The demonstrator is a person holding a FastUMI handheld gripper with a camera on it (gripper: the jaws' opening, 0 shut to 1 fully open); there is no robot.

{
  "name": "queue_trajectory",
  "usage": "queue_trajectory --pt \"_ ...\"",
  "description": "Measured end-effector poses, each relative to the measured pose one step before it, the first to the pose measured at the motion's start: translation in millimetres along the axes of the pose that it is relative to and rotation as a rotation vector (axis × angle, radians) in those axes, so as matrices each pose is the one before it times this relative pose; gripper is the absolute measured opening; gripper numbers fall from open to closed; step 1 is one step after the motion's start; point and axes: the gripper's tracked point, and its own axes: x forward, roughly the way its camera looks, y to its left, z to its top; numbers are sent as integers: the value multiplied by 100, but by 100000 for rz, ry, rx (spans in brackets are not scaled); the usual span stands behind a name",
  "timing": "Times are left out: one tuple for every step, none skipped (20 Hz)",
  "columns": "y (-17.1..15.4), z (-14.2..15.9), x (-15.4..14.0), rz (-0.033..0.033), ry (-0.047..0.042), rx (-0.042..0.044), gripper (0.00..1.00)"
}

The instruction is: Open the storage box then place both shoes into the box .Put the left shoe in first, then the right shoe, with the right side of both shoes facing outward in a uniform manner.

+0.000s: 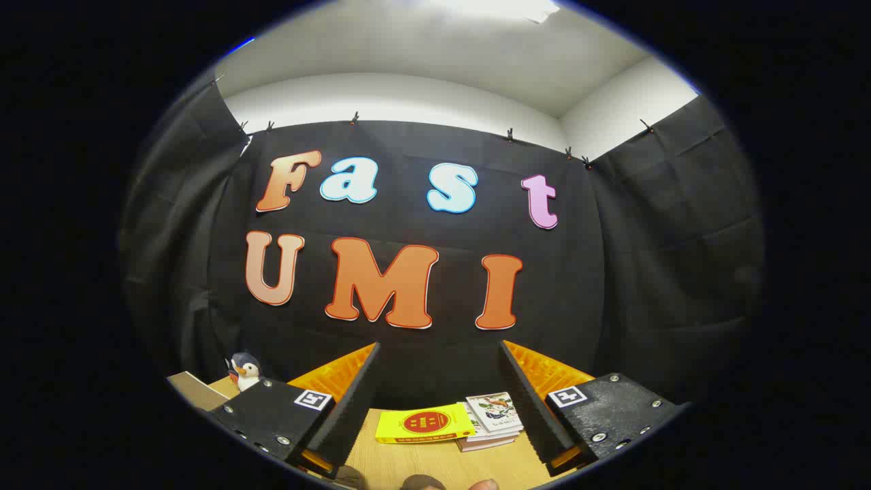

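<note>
Gripper (439,367) is held level with fingers spread wide and nothing between them; a yellow book (423,423) and a small book stack (495,416) lie on the wooden table (435,463) between the fingers at 6 o'clock, a toy penguin (243,371) at 8. Storage box and shoes cannot be located from this pose. Pitching down is advised so the box lid can be found before any approach.
</note>
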Motion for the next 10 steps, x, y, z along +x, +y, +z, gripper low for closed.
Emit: queue_trajectory --pt "-1 -233 187 1107 967 599 99" --pt "61 -224 142 940 548 1126 100" --pt "235 -177 123 1480 471 1451 100" --pt "333 -285 71 1688 656 1082 100" --pt "144 -182 117 1287 362 120 100" --pt "-127 -67 128 642 75 -509 100" --pt "-234 -229 287 43 288 -863 100" --pt "-248 -271 186 -437 702 -612 100" --pt "-70 -373 161 -183 972 690 100" --pt "191 -227 130 625 775 2008 100"
